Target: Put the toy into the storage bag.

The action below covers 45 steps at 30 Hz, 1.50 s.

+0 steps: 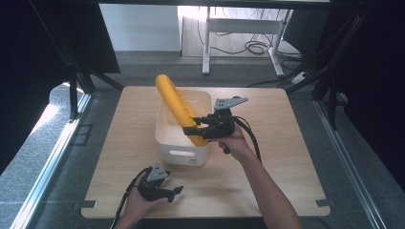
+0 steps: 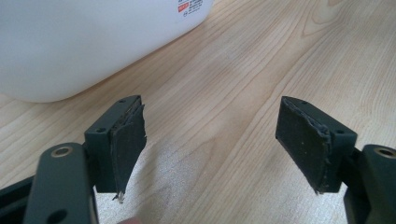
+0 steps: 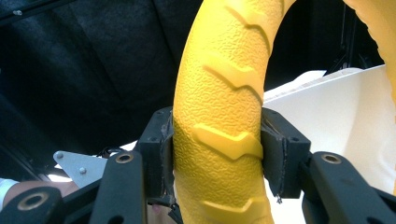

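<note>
from up high, the right gripper holds a yellow ring standing on edge over the white bin on the wooden counter. the left gripper rests low near the bin. in the left gripper view its jaws are wide with nothing in them. in the right gripper view the jaws squeeze the ring's bumpy side. best to go slow and keep it off the bin's rim.
</note>
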Available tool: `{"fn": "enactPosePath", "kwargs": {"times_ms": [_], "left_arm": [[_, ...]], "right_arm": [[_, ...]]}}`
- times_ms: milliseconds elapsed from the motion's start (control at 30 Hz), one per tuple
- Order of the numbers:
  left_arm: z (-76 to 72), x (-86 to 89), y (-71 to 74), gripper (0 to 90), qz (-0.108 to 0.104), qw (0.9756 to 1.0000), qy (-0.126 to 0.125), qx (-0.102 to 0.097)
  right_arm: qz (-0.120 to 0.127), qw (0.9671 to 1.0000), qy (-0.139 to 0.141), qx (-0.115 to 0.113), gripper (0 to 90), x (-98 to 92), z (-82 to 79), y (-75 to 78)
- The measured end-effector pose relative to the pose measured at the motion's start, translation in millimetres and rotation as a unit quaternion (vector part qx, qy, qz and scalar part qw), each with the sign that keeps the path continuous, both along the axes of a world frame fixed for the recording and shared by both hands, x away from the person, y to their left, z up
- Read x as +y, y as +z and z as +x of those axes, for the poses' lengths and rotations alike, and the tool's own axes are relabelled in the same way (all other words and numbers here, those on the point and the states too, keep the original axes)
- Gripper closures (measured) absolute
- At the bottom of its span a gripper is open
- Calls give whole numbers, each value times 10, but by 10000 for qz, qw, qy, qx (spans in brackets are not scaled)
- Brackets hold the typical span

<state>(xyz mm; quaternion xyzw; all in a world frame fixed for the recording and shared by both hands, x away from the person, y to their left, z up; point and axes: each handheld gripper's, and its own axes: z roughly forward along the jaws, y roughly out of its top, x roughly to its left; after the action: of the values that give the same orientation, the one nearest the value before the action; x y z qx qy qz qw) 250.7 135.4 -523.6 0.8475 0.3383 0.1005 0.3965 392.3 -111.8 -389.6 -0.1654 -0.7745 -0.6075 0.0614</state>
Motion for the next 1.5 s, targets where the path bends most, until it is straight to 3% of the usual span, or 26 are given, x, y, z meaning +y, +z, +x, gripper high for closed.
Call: {"fn": "enactPosePath", "kwargs": {"times_ms": [533,1067,1200,1500], "left_arm": [[-3,-9,-2,243,4,10000,1,3],[-2,-14,-6,242,29,10000,-20,16],[-3,-13,-2,242,22,10000,-20,10],[-4,-10,2,242,11,10000,-16,-2]], "right_arm": [[-178,9998,103,7,504,23,-14,-73],[-236,9997,28,-9,493,-23,-26,-95],[-309,9994,-102,-136,456,-28,-49,-66],[-205,9984,-363,-382,366,-111,-135,48]]}}
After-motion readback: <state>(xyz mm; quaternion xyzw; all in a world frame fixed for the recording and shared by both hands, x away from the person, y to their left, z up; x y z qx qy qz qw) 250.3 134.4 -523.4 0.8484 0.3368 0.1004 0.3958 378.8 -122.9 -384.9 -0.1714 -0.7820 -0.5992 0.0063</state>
